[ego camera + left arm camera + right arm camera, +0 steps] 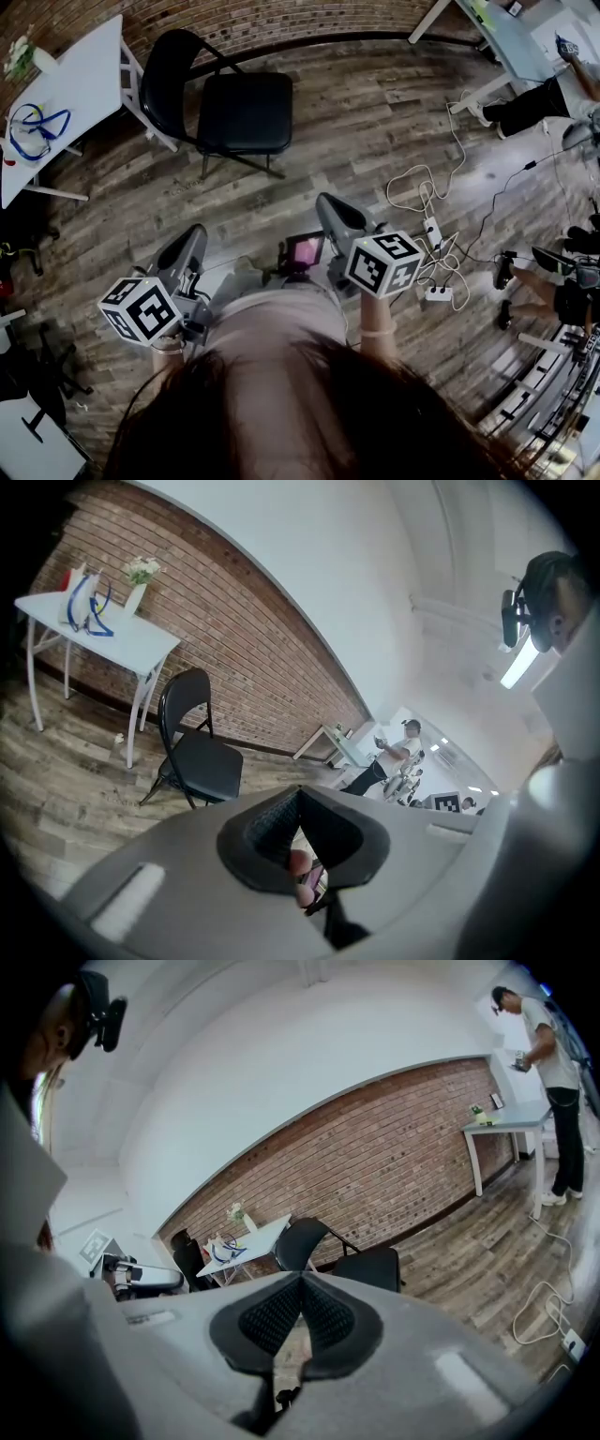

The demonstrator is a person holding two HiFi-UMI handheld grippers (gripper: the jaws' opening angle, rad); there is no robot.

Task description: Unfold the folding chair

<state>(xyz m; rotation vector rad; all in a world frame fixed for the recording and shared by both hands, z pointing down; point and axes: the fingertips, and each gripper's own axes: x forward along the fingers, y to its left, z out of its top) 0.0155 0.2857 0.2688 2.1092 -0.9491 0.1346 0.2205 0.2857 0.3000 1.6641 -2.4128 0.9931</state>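
Note:
A black folding chair point(242, 112) stands opened out on the wooden floor, seat flat and backrest to the left, a good way ahead of both grippers. It also shows in the left gripper view point(199, 761) and in the right gripper view point(366, 1265). My left gripper point(194, 236) is held low near the person's body with its jaws pressed together and nothing between them point(298, 794). My right gripper point(328, 202) is beside it, also shut and empty point(300, 1283). Neither gripper touches the chair.
A white table point(75, 84) with a blue cord and a flower vase stands left of the chair by the brick wall. White cables and a power strip point(436, 253) lie on the floor at right. Another person point(534, 98) stands by a second white table point(511, 37) at upper right.

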